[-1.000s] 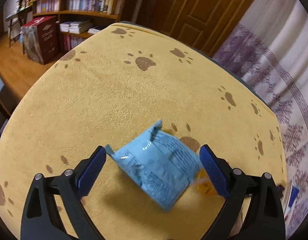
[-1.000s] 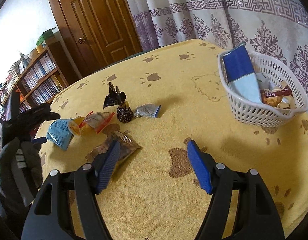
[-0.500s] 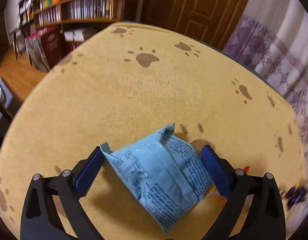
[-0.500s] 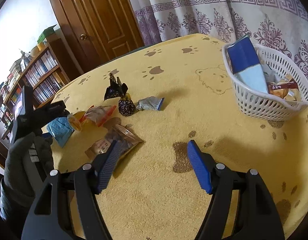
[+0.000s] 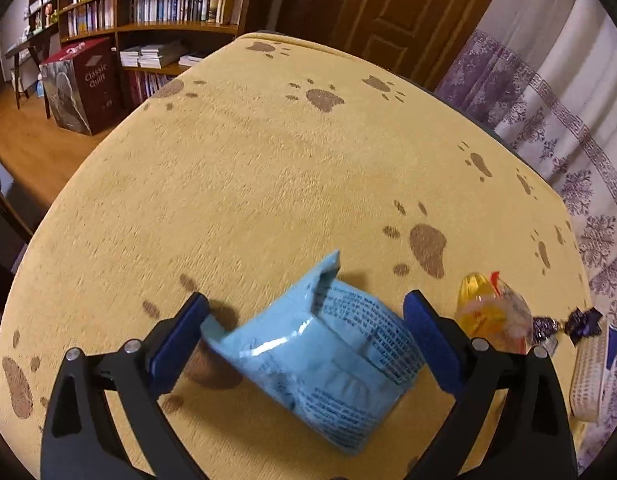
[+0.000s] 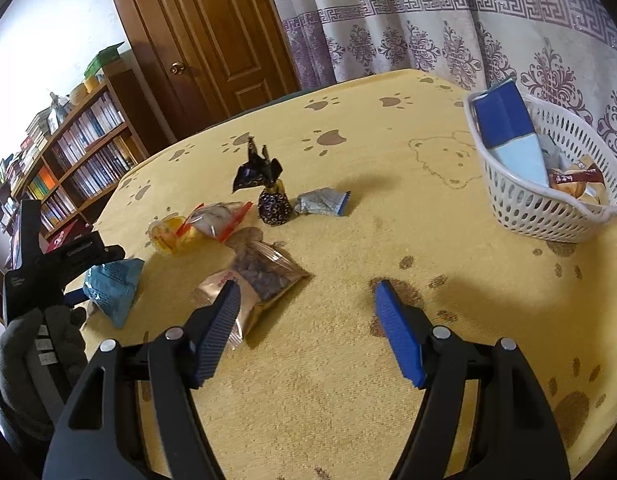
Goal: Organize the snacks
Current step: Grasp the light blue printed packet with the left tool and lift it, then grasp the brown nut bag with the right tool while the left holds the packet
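A light blue snack packet [image 5: 328,360] sits between the pads of my left gripper [image 5: 306,300]. Both pads touch its sides and its left edge curls against one. It hangs low over the yellow paw-print tablecloth [image 5: 268,168]; whether its bottom touches the cloth I cannot tell. The right wrist view shows the same packet [image 6: 112,288] at the far left, under a gloved hand [image 6: 40,344]. My right gripper [image 6: 308,292] hovers open above the cloth, nothing between its fingers. A white basket [image 6: 520,208] at the right holds a blue box and several snacks.
Loose snacks lie mid-table: a brown nut packet [image 6: 260,276] by my right gripper's left finger, a yellow jelly cup [image 6: 166,234], a red-edged clear packet [image 6: 218,220], a dark purple candy [image 6: 274,206] and a silver packet [image 6: 322,204]. Bookshelves, a door and curtains surround the table.
The left gripper and the blue packet have shifted away from the yellow jelly cup, toward the near-left part of the table. The right gripper has barely moved and stays open.
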`<state>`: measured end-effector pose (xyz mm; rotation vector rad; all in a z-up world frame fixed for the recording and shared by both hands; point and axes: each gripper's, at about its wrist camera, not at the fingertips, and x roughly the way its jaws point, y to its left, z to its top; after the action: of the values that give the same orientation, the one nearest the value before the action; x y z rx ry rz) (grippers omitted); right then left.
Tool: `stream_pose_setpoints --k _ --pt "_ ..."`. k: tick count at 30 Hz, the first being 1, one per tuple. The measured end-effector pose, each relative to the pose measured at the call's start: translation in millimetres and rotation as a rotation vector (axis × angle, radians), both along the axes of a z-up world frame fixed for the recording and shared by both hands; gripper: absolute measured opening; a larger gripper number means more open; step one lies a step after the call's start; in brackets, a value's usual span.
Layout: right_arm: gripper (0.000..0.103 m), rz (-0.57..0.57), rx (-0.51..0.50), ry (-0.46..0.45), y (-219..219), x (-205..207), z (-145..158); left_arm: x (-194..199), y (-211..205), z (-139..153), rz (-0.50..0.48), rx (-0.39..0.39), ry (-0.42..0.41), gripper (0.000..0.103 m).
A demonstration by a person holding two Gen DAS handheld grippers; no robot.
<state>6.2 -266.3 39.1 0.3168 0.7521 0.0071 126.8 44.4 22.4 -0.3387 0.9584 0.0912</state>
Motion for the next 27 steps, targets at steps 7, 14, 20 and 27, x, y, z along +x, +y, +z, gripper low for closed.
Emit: stream_pose_setpoints --k 7,14,20,27 --pt "0.072 0.003 -0.002 -0.006 2.7 -2.5 3.2 -18.6 -2.9 0.8 -0.053 0.008 -0.001 0.097" --pt "0.072 0.02 -0.004 0.0 7.4 -2.2 1.3 -33.1 -8.1 -1.6 -0.097 0.045 -0.005 0.095" --pt "0.072 0.021 -0.003 0.019 5.7 2.3 -4.4 -37.6 -9.7 0.8 -0.15 0.06 -0.032 0.059" --pt "0.072 0.068 0.026 0.069 13.2 15.6 -13.6 -48.0 -8.6 13.5 -0.174 0.07 -0.102 0.053"
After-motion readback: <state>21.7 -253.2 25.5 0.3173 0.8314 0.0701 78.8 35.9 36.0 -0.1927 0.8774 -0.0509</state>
